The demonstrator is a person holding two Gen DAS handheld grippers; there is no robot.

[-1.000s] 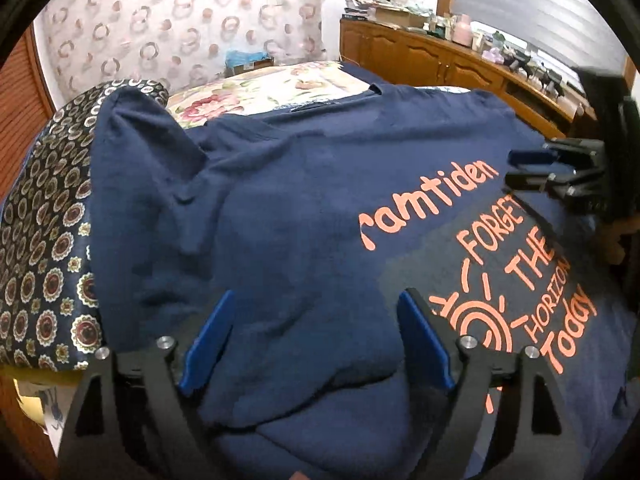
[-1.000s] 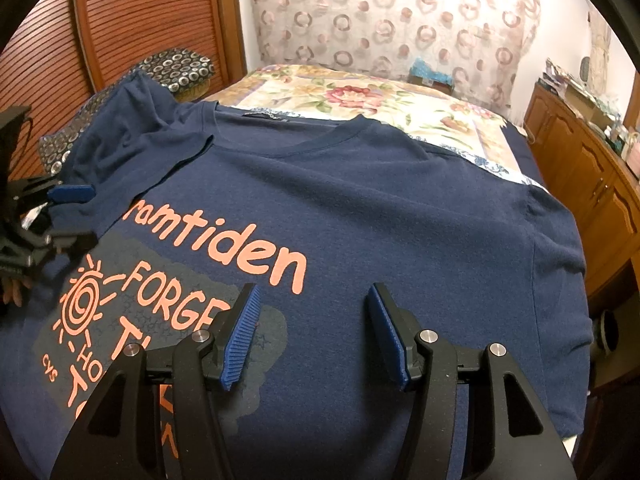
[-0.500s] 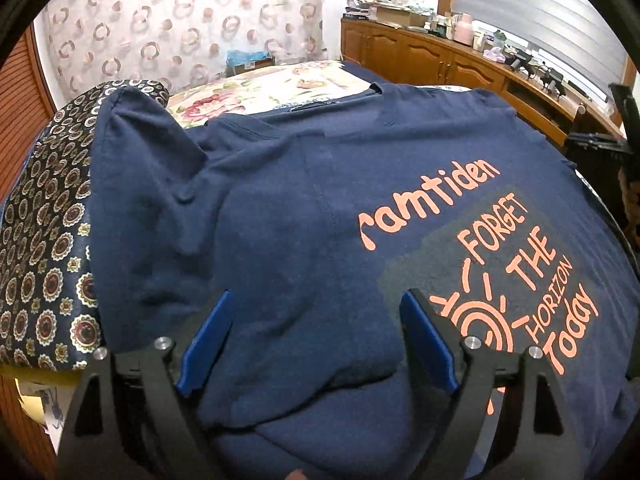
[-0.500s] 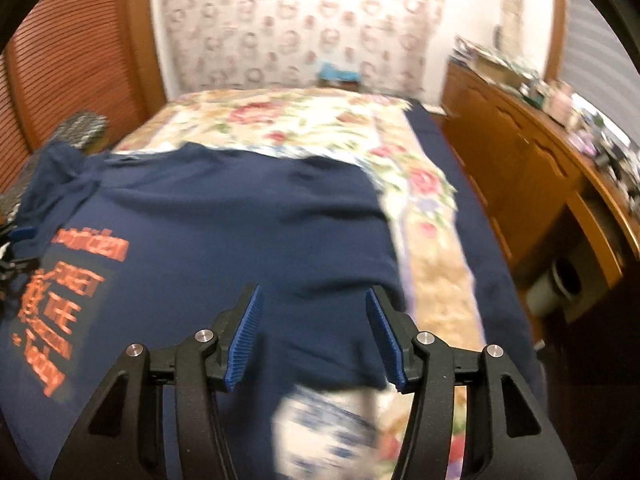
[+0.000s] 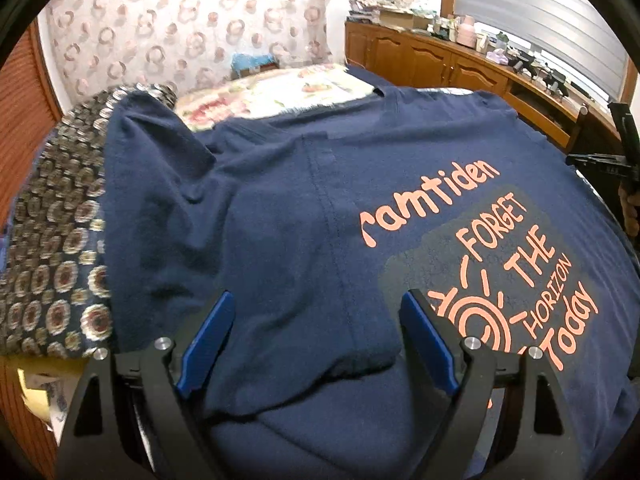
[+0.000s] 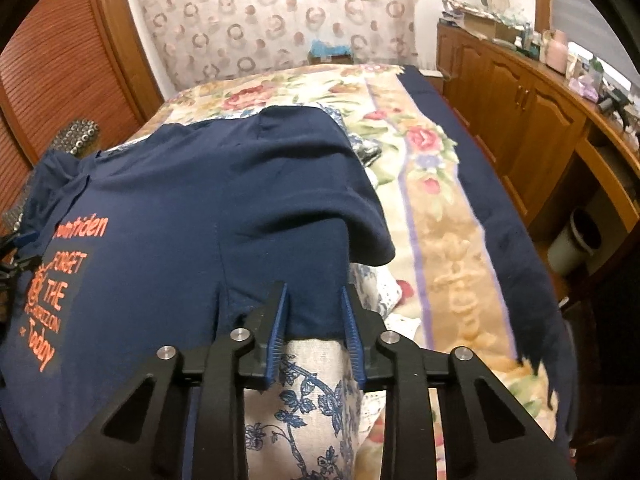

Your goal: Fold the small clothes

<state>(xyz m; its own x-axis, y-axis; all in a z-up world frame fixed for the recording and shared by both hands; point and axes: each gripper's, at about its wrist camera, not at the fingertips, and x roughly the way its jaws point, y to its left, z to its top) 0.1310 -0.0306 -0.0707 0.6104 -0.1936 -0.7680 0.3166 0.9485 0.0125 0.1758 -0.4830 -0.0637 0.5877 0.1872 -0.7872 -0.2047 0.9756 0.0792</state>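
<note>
A navy T-shirt [image 5: 304,208] with orange print lies spread face up on the bed. My left gripper [image 5: 316,332] is open, its blue pads either side of the shirt's left side hem area, just above the cloth. The shirt's right side [image 6: 224,200] shows in the right wrist view, with its short sleeve [image 6: 360,224] draped over the bedding. My right gripper [image 6: 314,312] has narrowed around the shirt's right side edge below the sleeve; a gap remains between the pads, with cloth between them.
A floral bedspread [image 6: 440,208] covers the bed. A patterned dark pillow [image 5: 52,248] lies at the left. A blue-and-white floral cloth [image 6: 304,408] lies under the right gripper. Wooden cabinets [image 6: 532,120] and a bin [image 6: 576,240] stand to the right.
My right gripper swung from the shirt's chest to its right side edge and its jaws narrowed around the cloth. My left gripper stayed nearly still and open.
</note>
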